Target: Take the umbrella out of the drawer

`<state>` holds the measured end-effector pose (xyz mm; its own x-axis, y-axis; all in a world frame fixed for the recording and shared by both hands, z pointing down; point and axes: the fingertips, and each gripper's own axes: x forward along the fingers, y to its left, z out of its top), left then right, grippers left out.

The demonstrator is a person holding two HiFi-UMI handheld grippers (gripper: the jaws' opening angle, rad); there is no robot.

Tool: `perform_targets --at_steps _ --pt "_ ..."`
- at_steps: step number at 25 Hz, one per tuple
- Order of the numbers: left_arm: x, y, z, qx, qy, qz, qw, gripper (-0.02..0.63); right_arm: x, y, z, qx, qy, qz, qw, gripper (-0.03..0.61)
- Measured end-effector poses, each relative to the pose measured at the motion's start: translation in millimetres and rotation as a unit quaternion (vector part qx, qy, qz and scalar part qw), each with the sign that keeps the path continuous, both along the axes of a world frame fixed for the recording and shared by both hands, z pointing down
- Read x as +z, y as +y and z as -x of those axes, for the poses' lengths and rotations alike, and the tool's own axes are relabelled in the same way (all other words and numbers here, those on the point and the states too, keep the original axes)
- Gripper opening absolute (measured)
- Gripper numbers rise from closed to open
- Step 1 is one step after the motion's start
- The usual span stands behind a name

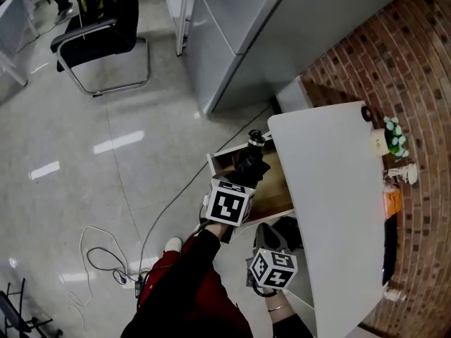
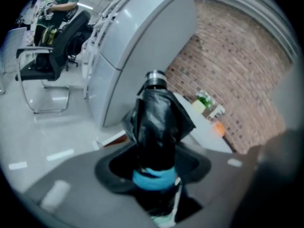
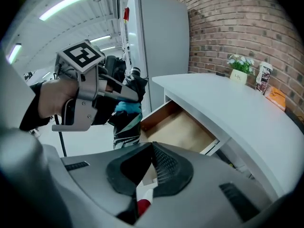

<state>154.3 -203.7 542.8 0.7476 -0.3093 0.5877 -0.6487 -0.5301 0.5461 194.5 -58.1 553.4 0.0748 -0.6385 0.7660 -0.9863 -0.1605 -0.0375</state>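
Most is done | folded black umbrella [image 2: 159,122] is held above the open drawer [image 3: 183,129] | left tongs [image 2: 156,171] are clamped on it | right tongs [image 3: 151,167] are closed, nothing held | carrying away is left

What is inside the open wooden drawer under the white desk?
The open wooden drawer shows only its bare wooden bottom; the white desk top covers its back part.

Ceiling tube lights [image 3: 66,4] glare overhead and lay bright streaks on the glossy floor [image 1: 120,141]. Both my gripper views bow hard toward dark, vignetted corners; the umbrella [image 2: 159,122] close to my left lens is soft and smeared.
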Motion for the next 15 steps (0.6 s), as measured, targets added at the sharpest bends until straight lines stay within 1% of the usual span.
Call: perform_targets --at_steps 4,10,15 --pt "-15.8 3.5 22.4 -0.006 -0.002 -0.013 0.9999 0.219 -10.4 0.6 10.8 -0.004 -0.001 -0.012 1.0 0.002" --pt "-29.3 15.0 65.4 -0.019 -0.008 -0.014 0.9997 0.219 -25.5 1.8 28.4 -0.004 -0.008 -0.033 0.999 0.002" --pt "-42.0 22.5 99.0 -0.026 -0.016 -0.026 0.9992 0.219 -39.6 7.1 37.4 -0.006 -0.007 -0.047 0.999 0.002"
